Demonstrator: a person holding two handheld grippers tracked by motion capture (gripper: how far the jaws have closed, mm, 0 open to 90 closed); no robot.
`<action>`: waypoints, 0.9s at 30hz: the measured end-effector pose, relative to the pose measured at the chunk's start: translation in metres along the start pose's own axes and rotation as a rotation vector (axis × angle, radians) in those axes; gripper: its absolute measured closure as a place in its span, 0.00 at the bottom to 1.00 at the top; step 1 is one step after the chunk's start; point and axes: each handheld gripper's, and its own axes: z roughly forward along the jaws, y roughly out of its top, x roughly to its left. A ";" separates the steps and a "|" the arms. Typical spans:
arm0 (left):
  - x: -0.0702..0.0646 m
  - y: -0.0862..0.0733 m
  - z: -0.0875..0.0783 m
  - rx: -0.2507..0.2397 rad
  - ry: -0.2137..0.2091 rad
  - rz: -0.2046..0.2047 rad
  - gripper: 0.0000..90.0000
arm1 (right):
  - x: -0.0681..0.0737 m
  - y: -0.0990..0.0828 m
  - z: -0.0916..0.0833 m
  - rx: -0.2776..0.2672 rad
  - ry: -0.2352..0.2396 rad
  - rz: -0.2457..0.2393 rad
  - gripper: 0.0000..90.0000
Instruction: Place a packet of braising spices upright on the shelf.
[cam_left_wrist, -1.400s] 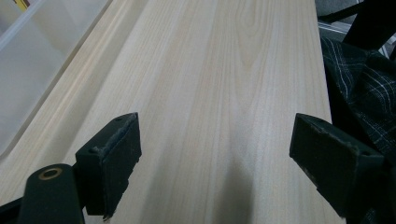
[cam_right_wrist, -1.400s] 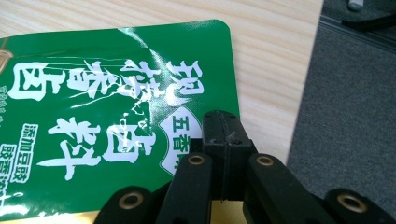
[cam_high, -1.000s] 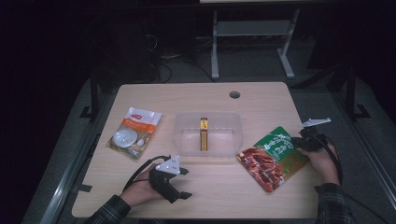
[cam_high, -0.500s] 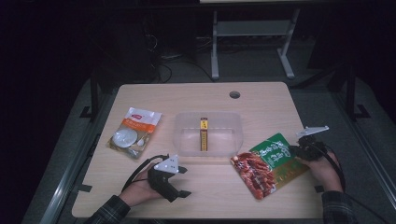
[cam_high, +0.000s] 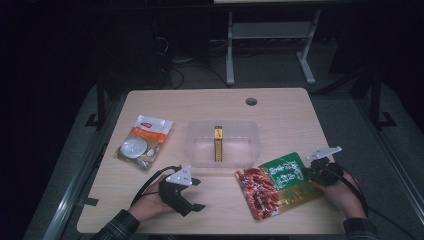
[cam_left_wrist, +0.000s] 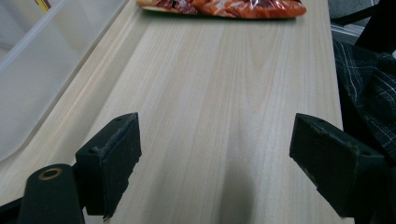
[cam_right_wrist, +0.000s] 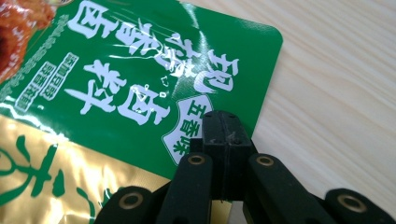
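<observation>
We cannot read the small print on the green and red snack bag (cam_high: 276, 184), and in the left gripper view only its red end shows, cut off at the top edge. The room behind the pale wooden table (cam_high: 210, 102) is dark; a metal stand is dimly seen on the floor. A clear tub (cam_high: 200, 150) holding a yellow stick (cam_high: 218, 143) sits mid-table, an orange packet (cam_high: 143, 141) lies well apart. The right gripper (cam_right_wrist: 220, 122) is clenched on the bag's edge. The left gripper (cam_left_wrist: 215, 158) rests released, nothing between its jaws.
</observation>
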 end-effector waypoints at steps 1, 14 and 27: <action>-0.001 0.000 0.001 0.000 0.001 -0.004 0.18 | 0.007 0.002 0.000 0.004 0.014 -0.019 1.00; 0.001 0.000 -0.001 0.004 0.025 -0.012 0.18 | 0.051 0.018 0.005 0.018 0.127 -0.141 1.00; 0.003 -0.001 0.000 0.013 0.049 -0.025 0.18 | 0.100 0.034 0.011 0.020 0.211 -0.249 1.00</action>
